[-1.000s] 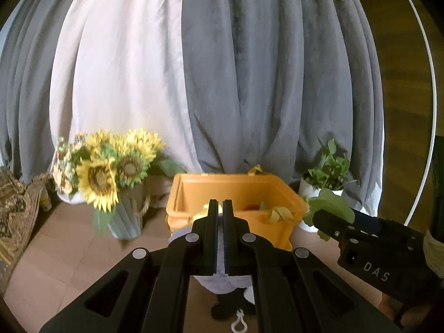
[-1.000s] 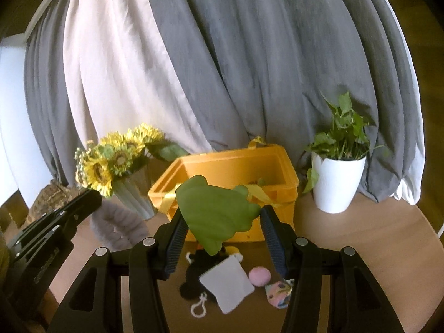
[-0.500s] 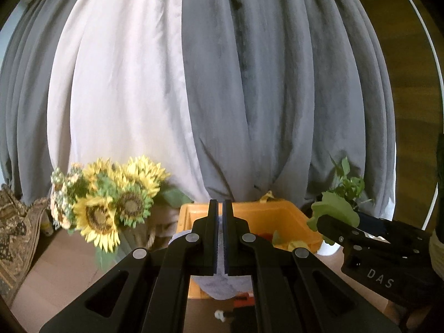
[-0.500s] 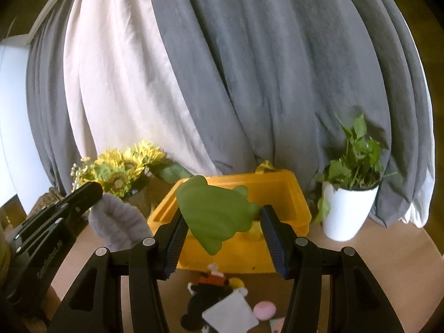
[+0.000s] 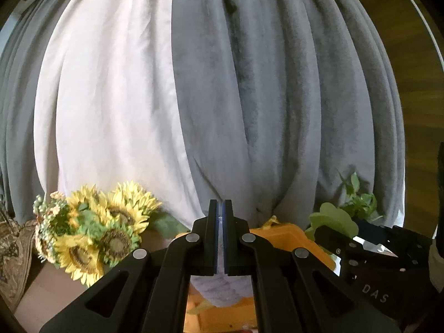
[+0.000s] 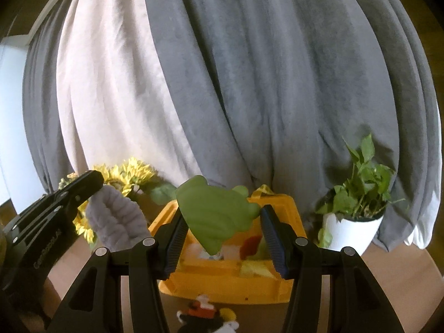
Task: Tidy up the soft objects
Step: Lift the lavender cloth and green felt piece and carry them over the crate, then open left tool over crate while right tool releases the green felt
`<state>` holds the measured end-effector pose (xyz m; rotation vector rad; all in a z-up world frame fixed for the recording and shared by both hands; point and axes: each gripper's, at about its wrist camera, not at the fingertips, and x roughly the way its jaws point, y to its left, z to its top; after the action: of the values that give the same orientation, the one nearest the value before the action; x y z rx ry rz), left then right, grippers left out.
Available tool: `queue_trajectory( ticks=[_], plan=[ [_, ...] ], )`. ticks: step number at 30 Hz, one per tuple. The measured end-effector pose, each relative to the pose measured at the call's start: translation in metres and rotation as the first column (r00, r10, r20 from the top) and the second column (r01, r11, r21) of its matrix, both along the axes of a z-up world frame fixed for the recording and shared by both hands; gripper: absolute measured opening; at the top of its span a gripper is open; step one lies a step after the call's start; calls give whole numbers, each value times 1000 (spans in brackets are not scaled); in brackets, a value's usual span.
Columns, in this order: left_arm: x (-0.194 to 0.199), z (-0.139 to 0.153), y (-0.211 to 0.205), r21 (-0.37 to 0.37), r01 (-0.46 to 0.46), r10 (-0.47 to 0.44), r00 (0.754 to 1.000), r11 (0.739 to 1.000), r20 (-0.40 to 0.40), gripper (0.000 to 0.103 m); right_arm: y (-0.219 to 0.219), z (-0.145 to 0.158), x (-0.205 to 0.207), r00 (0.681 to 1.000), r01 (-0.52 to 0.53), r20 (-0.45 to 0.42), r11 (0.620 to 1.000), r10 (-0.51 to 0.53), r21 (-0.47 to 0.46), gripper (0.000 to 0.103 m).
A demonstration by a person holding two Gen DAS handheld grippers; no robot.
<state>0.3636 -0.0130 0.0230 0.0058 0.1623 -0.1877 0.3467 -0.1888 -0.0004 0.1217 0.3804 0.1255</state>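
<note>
My left gripper (image 5: 221,211) is shut on a fuzzy lavender cloth (image 5: 222,288) that hangs below its fingers; from the right wrist view the same cloth (image 6: 116,219) dangles from the left gripper (image 6: 94,179) at the left. My right gripper (image 6: 220,216) is shut on a flat green soft toy (image 6: 213,213), held above the near side of the orange bin (image 6: 227,277). The bin (image 5: 288,236) holds several soft items. In the left wrist view the green toy (image 5: 333,219) shows at the right in the right gripper (image 5: 330,229).
A sunflower bouquet (image 5: 91,236) stands left of the bin and a white potted plant (image 6: 358,213) to its right. Grey and white curtains (image 5: 222,97) hang behind. A black plush toy (image 6: 208,316) lies on the wooden table in front of the bin.
Both grippers have risen and moved toward the bin with their loads. The table items in front of the bin have slid down out of both views.
</note>
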Motion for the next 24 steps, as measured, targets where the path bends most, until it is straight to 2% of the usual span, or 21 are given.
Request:
queue_trajectory(
  ticks=[7, 14, 24],
  plan=[
    [34, -1, -5, -2, 10, -10, 1000, 1000, -24, 4, -1, 1, 29, 1000, 6, 1, 1000, -6, -17, 54],
    [74, -12, -10, -12, 41, -42, 994, 999, -104, 4, -1, -4, 54, 1000, 15, -9, 999, -16, -37, 54],
    [122, -34, -16, -9, 41, -42, 975, 999, -217, 4, 0, -27, 103, 994, 0, -109, 997, -8, -73, 54]
  ],
)
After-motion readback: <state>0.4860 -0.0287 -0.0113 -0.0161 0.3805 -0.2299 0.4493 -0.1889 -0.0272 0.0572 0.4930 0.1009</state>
